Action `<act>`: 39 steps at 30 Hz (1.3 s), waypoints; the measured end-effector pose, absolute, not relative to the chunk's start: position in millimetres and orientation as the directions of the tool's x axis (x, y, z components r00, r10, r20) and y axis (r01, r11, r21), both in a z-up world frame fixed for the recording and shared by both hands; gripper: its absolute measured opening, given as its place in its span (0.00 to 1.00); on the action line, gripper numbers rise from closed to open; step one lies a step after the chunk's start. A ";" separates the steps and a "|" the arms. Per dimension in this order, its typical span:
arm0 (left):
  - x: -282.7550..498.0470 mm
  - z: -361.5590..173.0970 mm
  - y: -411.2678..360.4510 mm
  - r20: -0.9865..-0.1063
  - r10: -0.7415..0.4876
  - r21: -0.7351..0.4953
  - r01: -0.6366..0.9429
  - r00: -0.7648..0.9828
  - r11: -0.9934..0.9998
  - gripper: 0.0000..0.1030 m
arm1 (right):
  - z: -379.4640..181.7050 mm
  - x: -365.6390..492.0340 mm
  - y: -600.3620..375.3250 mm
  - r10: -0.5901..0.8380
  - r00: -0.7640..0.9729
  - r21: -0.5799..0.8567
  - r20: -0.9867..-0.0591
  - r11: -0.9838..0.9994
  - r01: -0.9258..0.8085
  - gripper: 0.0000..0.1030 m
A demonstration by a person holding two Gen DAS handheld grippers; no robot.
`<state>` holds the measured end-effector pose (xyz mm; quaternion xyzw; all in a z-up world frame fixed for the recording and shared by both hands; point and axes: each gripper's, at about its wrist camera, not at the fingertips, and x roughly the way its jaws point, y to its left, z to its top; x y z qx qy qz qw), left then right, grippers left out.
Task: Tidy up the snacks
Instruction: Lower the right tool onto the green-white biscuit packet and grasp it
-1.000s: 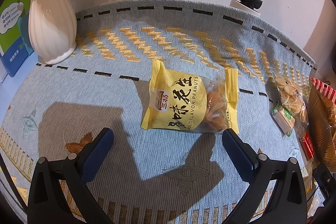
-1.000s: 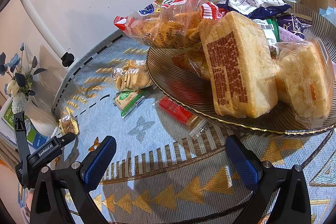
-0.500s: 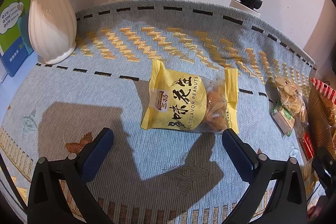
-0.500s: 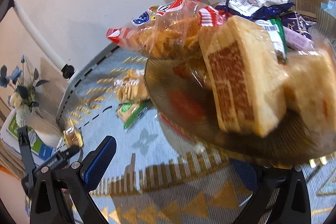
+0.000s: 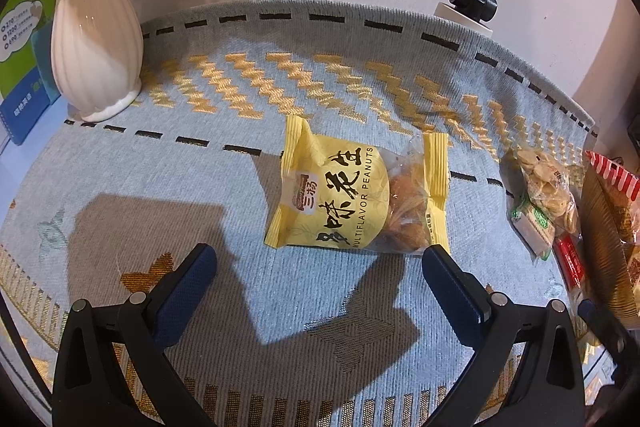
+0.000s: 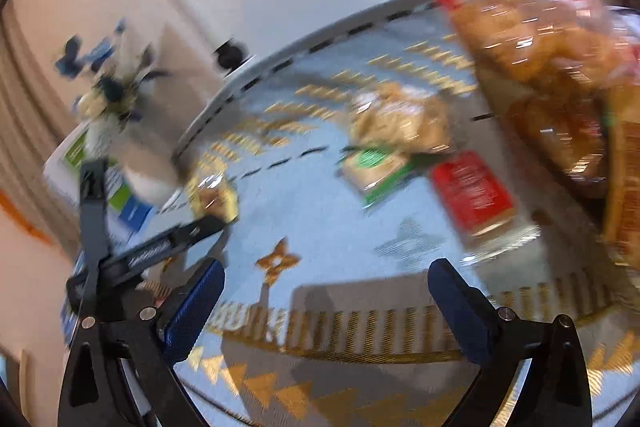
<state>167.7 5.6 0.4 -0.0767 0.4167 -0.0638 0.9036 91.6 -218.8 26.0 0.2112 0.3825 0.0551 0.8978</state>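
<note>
The yellow peanut packet (image 5: 356, 197) lies flat on the cloth-covered desk (image 5: 160, 187), its long axis running left to right, clear end with the nuts toward the right. The left tongs (image 5: 319, 269) hover just short of it, spread wide and empty. The right tongs (image 6: 326, 281) are also spread, holding nothing. The right wrist view is motion-blurred: a red packet (image 6: 472, 193), a green one (image 6: 376, 167) and the heaped plate (image 6: 560, 147) are hard to make out.
</note>
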 end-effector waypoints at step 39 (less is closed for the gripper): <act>167.6 0.6 7.1 -0.735 -0.216 -0.218 0.077 0.643 0.973 1.00 | 26.4 170.2 -196.6 -0.087 0.691 0.196 -0.718 0.927 0.320 0.10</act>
